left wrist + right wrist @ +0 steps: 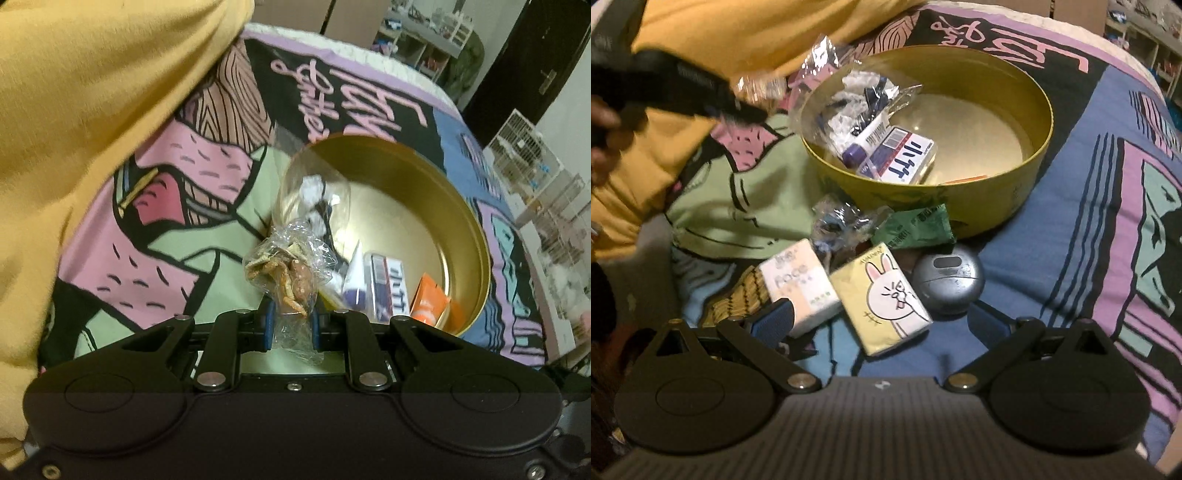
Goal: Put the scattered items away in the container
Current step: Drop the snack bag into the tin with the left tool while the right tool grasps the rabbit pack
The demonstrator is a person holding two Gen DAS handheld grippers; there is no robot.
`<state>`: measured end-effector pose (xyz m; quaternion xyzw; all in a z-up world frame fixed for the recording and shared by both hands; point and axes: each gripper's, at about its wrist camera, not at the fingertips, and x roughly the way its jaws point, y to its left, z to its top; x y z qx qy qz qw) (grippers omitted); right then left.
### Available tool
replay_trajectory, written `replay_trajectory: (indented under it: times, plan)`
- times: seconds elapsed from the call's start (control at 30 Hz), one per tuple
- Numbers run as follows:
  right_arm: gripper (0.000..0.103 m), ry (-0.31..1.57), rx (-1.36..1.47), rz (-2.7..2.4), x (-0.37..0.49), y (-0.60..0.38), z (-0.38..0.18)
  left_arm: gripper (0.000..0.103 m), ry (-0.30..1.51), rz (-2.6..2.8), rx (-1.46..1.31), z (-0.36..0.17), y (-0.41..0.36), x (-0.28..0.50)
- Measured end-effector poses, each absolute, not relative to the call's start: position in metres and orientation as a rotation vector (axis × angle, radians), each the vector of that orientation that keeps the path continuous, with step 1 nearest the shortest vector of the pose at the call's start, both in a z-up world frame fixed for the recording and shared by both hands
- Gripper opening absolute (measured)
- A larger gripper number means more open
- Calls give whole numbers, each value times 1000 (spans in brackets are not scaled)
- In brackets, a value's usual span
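My left gripper (pixel 290 321) is shut on a clear plastic bag of brown snacks (pixel 284 269), held above the blanket just left of the round gold tin (pixel 424 192). The tin (pixel 960 214) holds a blue-and-white box (pixel 905 158), a purple-capped tube (pixel 864 140), a clear bag (pixel 857 96) and an orange packet (pixel 430 299). My right gripper (pixel 881 325) is open over a yellow rabbit tissue pack (pixel 882 299). Beside that pack lie a white tissue pack (pixel 799 284), a grey round device (pixel 947 278), a green packet (pixel 916 225) and a crinkled clear bag (pixel 838 225).
Everything rests on a bed with a colourful printed blanket (pixel 1071 166). A person's yellow sleeve (pixel 92 110) fills the left side. The left gripper body (pixel 683 92) shows blurred at upper left in the right wrist view. Shelves and a dark door (pixel 535 55) stand beyond the bed.
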<state>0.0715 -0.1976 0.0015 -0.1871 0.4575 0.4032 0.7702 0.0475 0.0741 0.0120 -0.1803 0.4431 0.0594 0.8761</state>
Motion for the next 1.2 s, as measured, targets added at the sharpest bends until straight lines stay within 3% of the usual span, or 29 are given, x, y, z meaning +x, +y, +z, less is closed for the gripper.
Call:
replay_trajectory:
  times: [0.13,0.3,0.6,0.8,1.13,1.17,1.2]
  plan:
    - [99,1009,-412,883,74,-196,-5,17,883,133,-357,25,73,47]
    - [83,1061,-415,898,81,-192,-14,17,831,136,-311,41,66,47]
    - [82,1020,-509,927,82,-186,-21,17,757,120,-255,67,49,51]
    - [73,1017,-555,970,82,-180,-23,17,711,101,-203,83,34,52]
    - [71,992,-649,1035,76,-169,-33,17,717,75,-157,82,18,63]
    - [66,985,-663,1037,75,-168,-34,17,717,74,-151,81,16,64]
    - [55,982,-676,1037,74,-166,-35,17,718,73,-143,80,14,65]
